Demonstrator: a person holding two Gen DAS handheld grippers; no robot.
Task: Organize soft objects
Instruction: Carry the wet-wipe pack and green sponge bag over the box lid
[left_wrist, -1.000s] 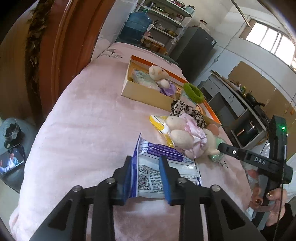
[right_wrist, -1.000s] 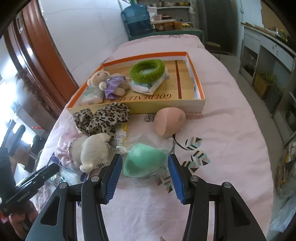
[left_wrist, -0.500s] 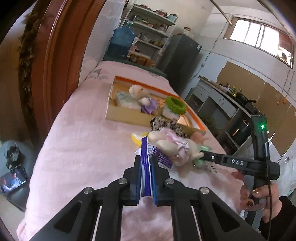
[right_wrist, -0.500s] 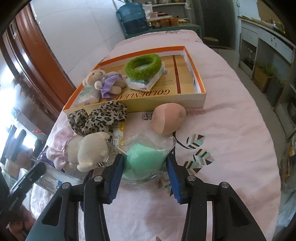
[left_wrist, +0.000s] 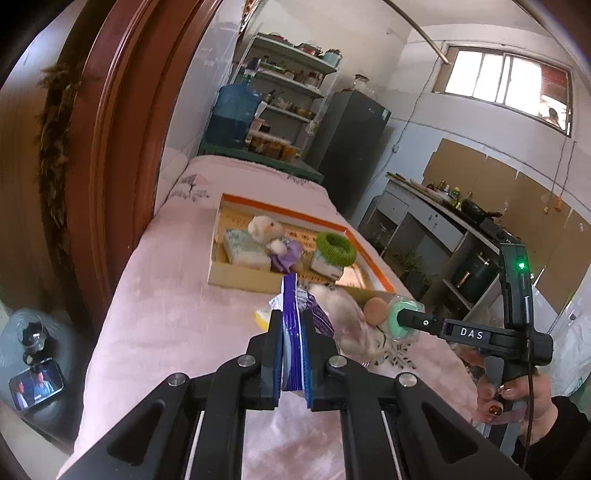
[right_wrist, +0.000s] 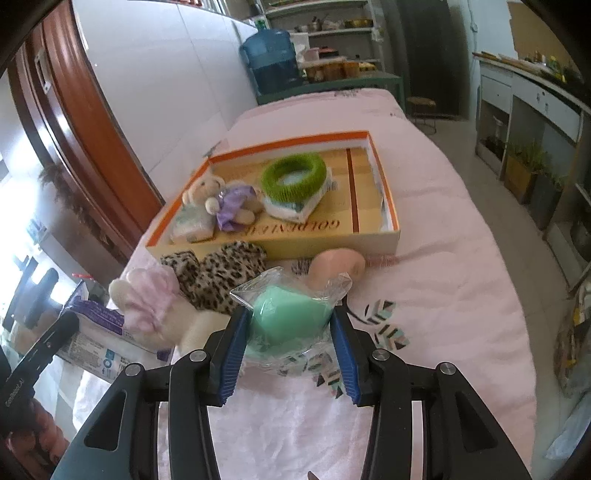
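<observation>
My left gripper (left_wrist: 291, 332) is shut on a blue and purple tissue pack (left_wrist: 292, 306), held edge-up above the pink bed. My right gripper (right_wrist: 290, 317) is shut on a green sponge (right_wrist: 291, 314) in a clear bag, its pads pressing both sides. In the left wrist view, the right gripper (left_wrist: 402, 318) with the sponge (left_wrist: 393, 325) sits to the right. The orange-rimmed cardboard box (right_wrist: 391, 206) beyond holds a small bear in purple (right_wrist: 221, 199), a green ring (right_wrist: 293, 173) and tissue packs. A pink plush toy (right_wrist: 147, 302), a leopard scrunchie (right_wrist: 218, 273) and a peach sponge (right_wrist: 336, 266) lie before the box.
A wooden door frame (left_wrist: 110, 147) runs along the bed's left side. A phone on a stand (left_wrist: 35, 384) sits on the floor at left. A water jug (right_wrist: 271, 62) and shelves stand past the bed's far end, and cabinets (right_wrist: 532, 110) line the right wall.
The left jaws closed on the tissue pack and lifted it off the bed, turned on edge. The right jaws closed onto the bagged green sponge and raised it a little.
</observation>
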